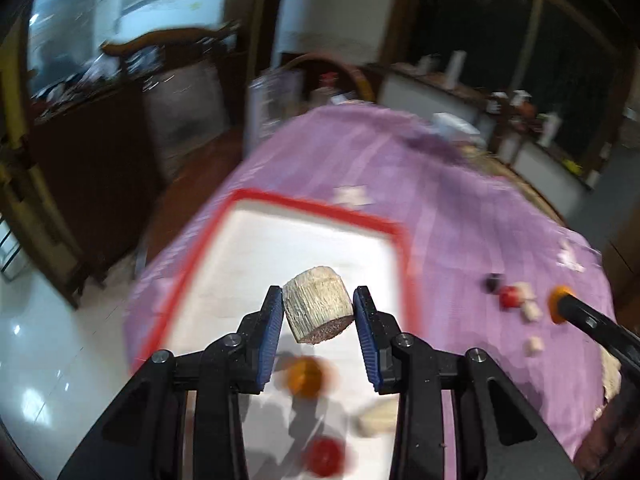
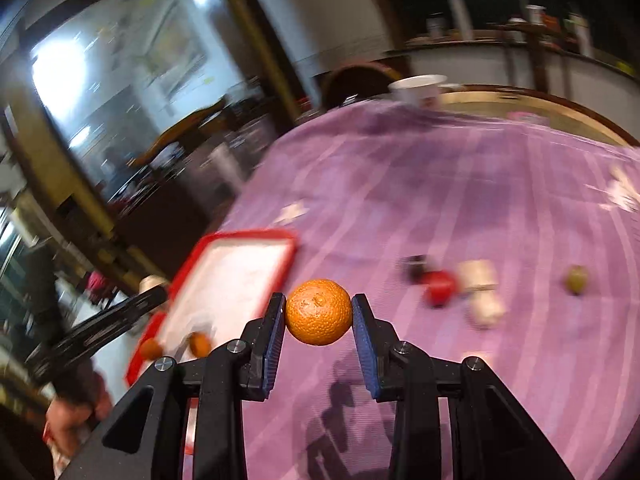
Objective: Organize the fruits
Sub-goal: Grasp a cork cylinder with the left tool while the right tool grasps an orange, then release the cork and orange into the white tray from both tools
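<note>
My left gripper (image 1: 318, 306) is shut on a pale ribbed cut fruit chunk (image 1: 318, 302) and holds it above the white tray with a red rim (image 1: 312, 202). An orange (image 1: 304, 376), a red fruit (image 1: 324, 456) and a pale piece (image 1: 378, 418) lie in the tray. My right gripper (image 2: 319, 312) is shut on an orange (image 2: 319, 312), held above the purple tablecloth (image 2: 460, 200). The tray (image 2: 248, 238) shows to its left. The right gripper with its orange also shows in the left wrist view (image 1: 558, 304).
On the cloth lie a red fruit (image 2: 440, 286), a dark piece (image 2: 416, 266), white chunks (image 2: 482, 292) and a green fruit (image 2: 576, 279). A white cup (image 2: 418, 88) stands at the table's far edge. Dark wooden furniture (image 1: 100, 140) stands left of the table.
</note>
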A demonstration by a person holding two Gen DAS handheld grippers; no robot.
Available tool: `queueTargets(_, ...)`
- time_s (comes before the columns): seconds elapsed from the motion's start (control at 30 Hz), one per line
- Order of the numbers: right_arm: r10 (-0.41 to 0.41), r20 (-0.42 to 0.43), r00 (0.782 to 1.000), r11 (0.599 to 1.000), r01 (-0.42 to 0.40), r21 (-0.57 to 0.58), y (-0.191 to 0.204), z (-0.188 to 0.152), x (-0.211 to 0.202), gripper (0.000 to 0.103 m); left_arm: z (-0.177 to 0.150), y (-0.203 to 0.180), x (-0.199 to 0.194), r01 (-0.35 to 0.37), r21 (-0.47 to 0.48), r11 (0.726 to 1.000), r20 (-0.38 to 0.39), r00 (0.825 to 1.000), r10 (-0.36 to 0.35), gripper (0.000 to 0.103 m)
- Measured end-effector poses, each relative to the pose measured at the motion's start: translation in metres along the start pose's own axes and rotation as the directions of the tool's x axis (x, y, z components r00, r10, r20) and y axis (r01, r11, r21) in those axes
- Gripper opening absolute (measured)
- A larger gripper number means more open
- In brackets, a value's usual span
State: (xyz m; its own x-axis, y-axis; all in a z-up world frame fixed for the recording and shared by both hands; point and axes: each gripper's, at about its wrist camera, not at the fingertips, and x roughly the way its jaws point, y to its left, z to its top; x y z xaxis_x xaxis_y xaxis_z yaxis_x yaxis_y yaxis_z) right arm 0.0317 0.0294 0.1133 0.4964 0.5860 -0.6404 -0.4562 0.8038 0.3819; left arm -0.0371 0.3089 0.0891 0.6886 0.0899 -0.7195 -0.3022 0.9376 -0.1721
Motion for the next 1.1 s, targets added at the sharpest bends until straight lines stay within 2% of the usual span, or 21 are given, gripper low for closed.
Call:
queueTargets(0.17, 0.039, -0.112, 0.993, 0.994, -0.05, -0.095, 0.065, -0.01, 0.062, 0.036, 0.003, 0.05, 0.032, -0.056, -0.066, 0.996, -0.079, 0.996, 0.051, 0.035)
queueTargets(0.3, -0.001, -0.175, 0.985, 0.988, -0.027, -0.153, 0.093, -0.022, 0.105, 0.036, 0.0, 0.064, 0.046, -0.02, -0.102, 0.995, -0.133, 0.991, 0.006, 0.035)
queueTargets(0.5, -0.082, -0.189, 0.978, 0.973, 0.038, -0.226, 0.109, -0.031, 0.136, 0.039, -0.003, 0.063, 0.052, 0.005, -0.101, 0.995, -0.141, 0.99, -0.019, 0.035)
queueTargets(0.63, -0.073, -0.209, 0.975, 0.98, 0.031, -0.197, 0.107, -0.029, 0.149, 0.039, -0.002, 0.067, 0.053, 0.034, -0.125, 0.992, -0.138, 0.989, -0.052, 0.038)
queueTargets(0.67, -0.059, -0.217, 0.974, 0.982, 0.018, -0.186, 0.105, -0.03, 0.15, 0.039, -0.002, 0.067, 0.051, 0.04, -0.128, 0.991, -0.135, 0.989, -0.058, 0.045)
queueTargets(0.77, -0.033, -0.208, 0.978, 0.986, -0.003, -0.168, 0.102, -0.028, 0.146, 0.04, -0.002, 0.069, 0.038, 0.054, -0.146, 0.988, -0.098, 0.993, -0.069, 0.056)
queueTargets(0.9, -0.001, -0.165, 0.986, 0.989, -0.023, -0.143, 0.099, -0.019, 0.126, 0.051, -0.003, 0.068, 0.016, 0.074, -0.169, 0.983, -0.06, 0.995, -0.086, 0.062)
queueTargets(1.0, -0.011, -0.117, 0.993, 0.991, -0.004, -0.131, 0.094, -0.016, 0.097, 0.051, -0.012, 0.063, -0.008, 0.076, -0.173, 0.982, -0.017, 0.997, -0.08, 0.063)
queueTargets(1.1, -0.02, -0.061, 0.998, 0.994, 0.013, -0.111, 0.084, -0.021, 0.054, 0.052, -0.027, 0.056, -0.036, 0.061, -0.167, 0.984, 0.03, 0.998, -0.057, 0.069)
